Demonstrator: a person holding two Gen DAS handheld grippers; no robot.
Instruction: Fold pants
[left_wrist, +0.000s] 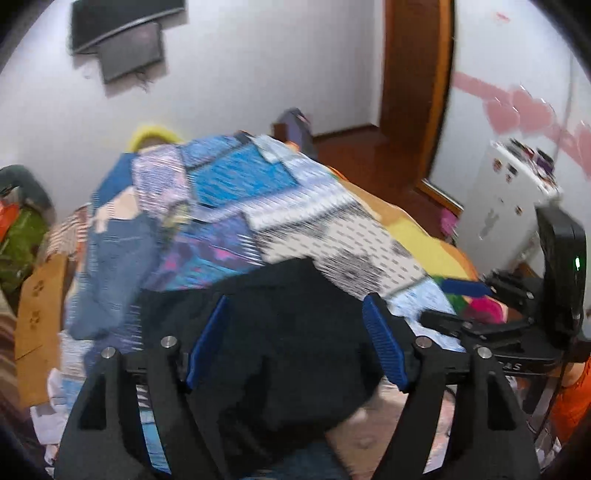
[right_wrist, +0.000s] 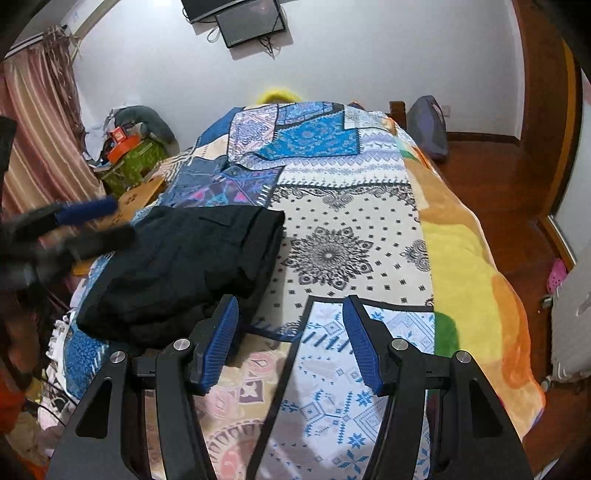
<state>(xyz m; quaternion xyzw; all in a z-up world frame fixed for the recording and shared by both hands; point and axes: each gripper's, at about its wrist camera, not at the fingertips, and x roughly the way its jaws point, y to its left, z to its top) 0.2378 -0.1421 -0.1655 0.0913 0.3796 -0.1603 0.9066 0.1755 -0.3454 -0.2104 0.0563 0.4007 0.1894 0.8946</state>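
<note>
On the near left part of the bed (right_wrist: 461, 258), the black pants (right_wrist: 177, 273) lie folded into a thick, compact bundle on the patchwork bedspread (right_wrist: 354, 206), their folded edge facing the middle of the bed. Beyond them, toward the bed's left edge, a pair of blue jeans (right_wrist: 195, 177) lies flat.

Over the bundle hovers the left gripper (left_wrist: 295, 343), its blue pads (left_wrist: 384, 347) spread wide with nothing pressed between them; the black cloth shows below the gap, and the left wrist view is blurred. From the right wrist view the same gripper appears as a smeared shape at the pants' left side.

Beside the bundle's near right corner sits the right gripper (right_wrist: 291, 343), fingers held partly apart and gripping nothing, with only bedspread under the gap. Its left pad (right_wrist: 218, 347) is just beside the pants; whether it touches them I cannot tell.
</note>
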